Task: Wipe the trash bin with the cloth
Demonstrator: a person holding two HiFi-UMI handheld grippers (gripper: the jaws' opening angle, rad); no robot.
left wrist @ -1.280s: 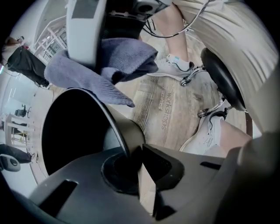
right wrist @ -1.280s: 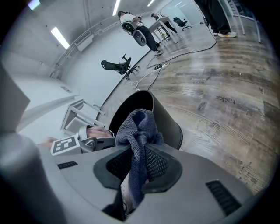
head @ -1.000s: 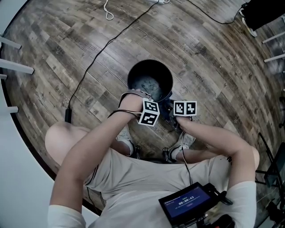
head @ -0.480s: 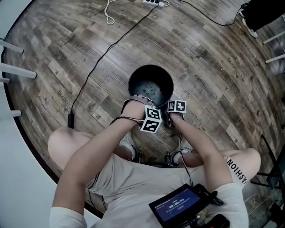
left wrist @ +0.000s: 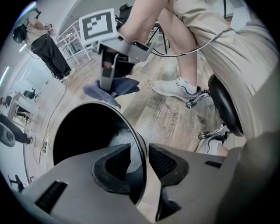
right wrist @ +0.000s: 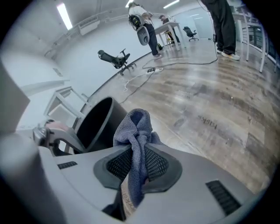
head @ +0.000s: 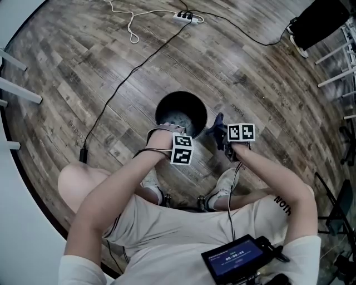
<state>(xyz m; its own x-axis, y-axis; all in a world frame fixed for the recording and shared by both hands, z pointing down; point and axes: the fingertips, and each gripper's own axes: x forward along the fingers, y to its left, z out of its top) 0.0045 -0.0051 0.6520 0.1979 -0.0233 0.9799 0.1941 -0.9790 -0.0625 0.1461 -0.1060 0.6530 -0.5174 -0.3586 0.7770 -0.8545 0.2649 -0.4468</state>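
Clamping the blue-grey cloth, the right gripper hovers just beside the black trash bin. The left gripper has just been opening, its jaws loose astride the bin's rim. Unsteadied, the bin could tip under wiping.

Worn grey-brown wood-plank floor, black cable, white power strip, white walls, ceiling strip lights.

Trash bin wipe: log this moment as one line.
left tongs: just opened, straddling trash bin rim, not gripping | right tongs: shut on blue cloth, beside bin
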